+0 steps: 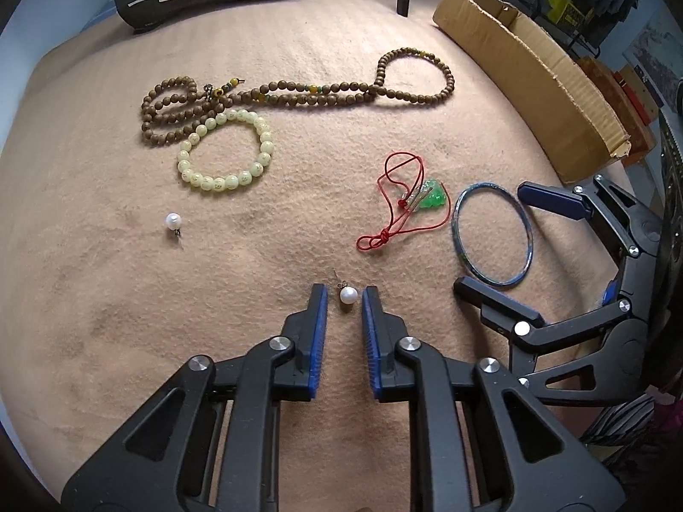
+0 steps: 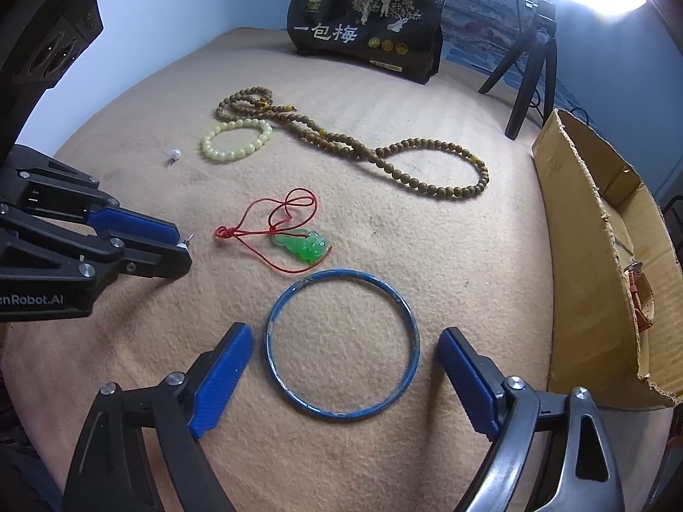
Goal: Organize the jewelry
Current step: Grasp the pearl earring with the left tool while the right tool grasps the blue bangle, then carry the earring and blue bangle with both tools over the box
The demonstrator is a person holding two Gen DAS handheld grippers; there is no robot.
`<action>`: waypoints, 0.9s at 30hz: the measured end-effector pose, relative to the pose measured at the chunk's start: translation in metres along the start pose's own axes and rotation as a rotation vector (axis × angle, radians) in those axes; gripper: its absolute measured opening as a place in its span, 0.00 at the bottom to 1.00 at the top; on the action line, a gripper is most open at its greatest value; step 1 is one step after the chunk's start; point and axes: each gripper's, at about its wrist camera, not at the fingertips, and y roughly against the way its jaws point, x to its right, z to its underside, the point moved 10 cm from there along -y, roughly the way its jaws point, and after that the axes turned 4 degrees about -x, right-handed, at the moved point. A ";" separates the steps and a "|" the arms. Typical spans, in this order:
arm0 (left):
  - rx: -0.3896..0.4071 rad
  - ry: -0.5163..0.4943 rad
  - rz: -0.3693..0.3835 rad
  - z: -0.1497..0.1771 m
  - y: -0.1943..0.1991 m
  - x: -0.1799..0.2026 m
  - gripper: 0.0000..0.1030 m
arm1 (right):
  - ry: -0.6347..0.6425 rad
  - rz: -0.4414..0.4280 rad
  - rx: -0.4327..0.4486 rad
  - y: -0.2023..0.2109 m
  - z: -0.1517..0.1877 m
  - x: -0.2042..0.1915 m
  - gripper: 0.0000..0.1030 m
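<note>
My left gripper point(image 1: 345, 292) is low over the tan cloth with a pearl earring point(image 1: 348, 296) between its blue pads, a small gap on each side. My right gripper point(image 2: 345, 341) is open wide, its pads either side of a blue bangle point(image 2: 273, 324) lying flat; the bangle also shows in the left wrist view point(image 1: 526, 224). A green jade pendant on a red cord point(image 2: 304, 247) lies past the bangle. A second pearl earring point(image 1: 173, 221), a pale bead bracelet point(image 1: 264, 147) and a long brown bead necklace point(image 1: 320, 93) lie farther off.
A torn cardboard box point(image 2: 597, 256) stands on the right and holds a brown strap item point(image 2: 642, 298). A black snack bag point(image 2: 367, 25) and a black tripod point(image 2: 529, 68) stand at the back. The left gripper shows at the left in the right wrist view point(image 2: 179, 241).
</note>
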 end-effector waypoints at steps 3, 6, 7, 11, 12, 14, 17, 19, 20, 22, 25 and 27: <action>-0.005 0.002 -0.009 0.001 -0.001 -0.001 0.07 | 0.000 -0.016 -0.003 0.000 0.000 -0.001 0.78; -0.002 -0.002 -0.014 0.000 -0.001 0.000 0.06 | 0.004 -0.026 -0.003 0.001 -0.001 -0.003 0.72; -0.002 -0.002 -0.013 0.000 -0.001 0.000 0.06 | 0.005 -0.027 -0.004 0.001 -0.001 -0.003 0.71; 0.002 -0.005 -0.017 0.000 0.000 -0.001 0.06 | 0.000 -0.037 -0.002 0.002 -0.001 -0.002 0.71; 0.004 -0.006 -0.018 0.000 0.001 -0.001 0.06 | -0.001 -0.038 0.000 0.003 -0.001 -0.002 0.71; 0.011 -0.009 -0.027 0.000 0.003 -0.002 0.06 | -0.002 -0.039 0.002 0.003 -0.001 -0.002 0.71; 0.019 -0.007 -0.033 -0.001 0.007 -0.004 0.06 | -0.005 -0.044 0.007 0.005 -0.002 -0.002 0.71; 0.027 -0.003 -0.037 0.000 0.011 -0.005 0.06 | -0.008 -0.048 0.016 0.008 -0.004 -0.002 0.71; 0.033 0.000 -0.037 0.000 0.013 -0.006 0.06 | -0.008 -0.049 0.020 0.010 -0.004 -0.003 0.71; 0.041 0.005 -0.037 0.000 0.017 -0.008 0.06 | -0.007 -0.050 0.031 0.013 -0.007 -0.003 0.71; 0.064 0.014 -0.036 -0.003 0.025 -0.008 0.06 | -0.012 -0.052 0.051 0.021 -0.012 -0.003 0.71; 0.080 0.019 -0.034 -0.006 0.030 -0.008 0.06 | -0.017 -0.053 0.063 0.026 -0.015 -0.002 0.71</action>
